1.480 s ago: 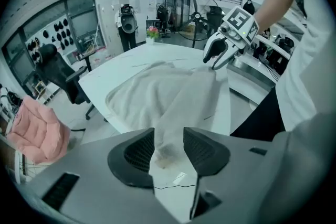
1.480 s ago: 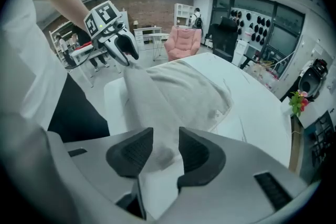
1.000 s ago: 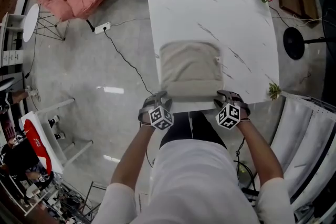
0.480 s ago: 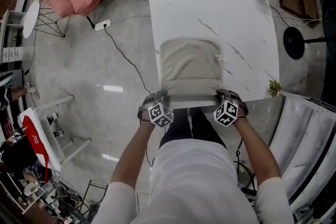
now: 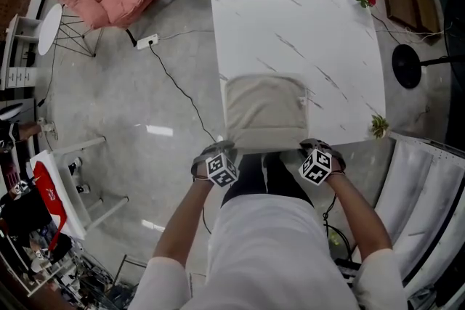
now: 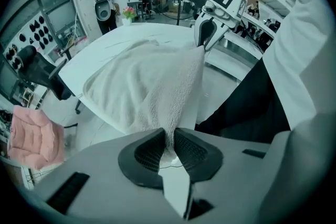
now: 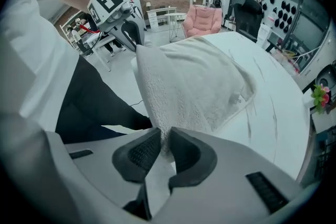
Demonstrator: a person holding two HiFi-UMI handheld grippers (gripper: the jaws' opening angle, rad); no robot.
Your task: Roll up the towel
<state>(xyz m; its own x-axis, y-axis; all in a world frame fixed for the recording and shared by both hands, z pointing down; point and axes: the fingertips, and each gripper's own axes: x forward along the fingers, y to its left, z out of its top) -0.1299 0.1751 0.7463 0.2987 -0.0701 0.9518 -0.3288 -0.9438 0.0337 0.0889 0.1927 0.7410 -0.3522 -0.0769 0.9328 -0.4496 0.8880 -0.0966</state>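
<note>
Beige terry towel (image 5: 265,112) lay on the white marbled table (image 5: 305,18), close to its near edge and nearer the left edge than the right. The left gripper (image 6: 169,148) was clamped on the towel's near left corner and the right gripper (image 7: 163,150) on its near right corner, both pairs of jaws having just closed on the cloth. Pinched this way, the near hem was lifted off the surface and stretched between the two grippers at the table's near edge, while the far part stayed flat on the table.

Bright even lighting, floor glare, fisheye edges, sharp focus
</note>
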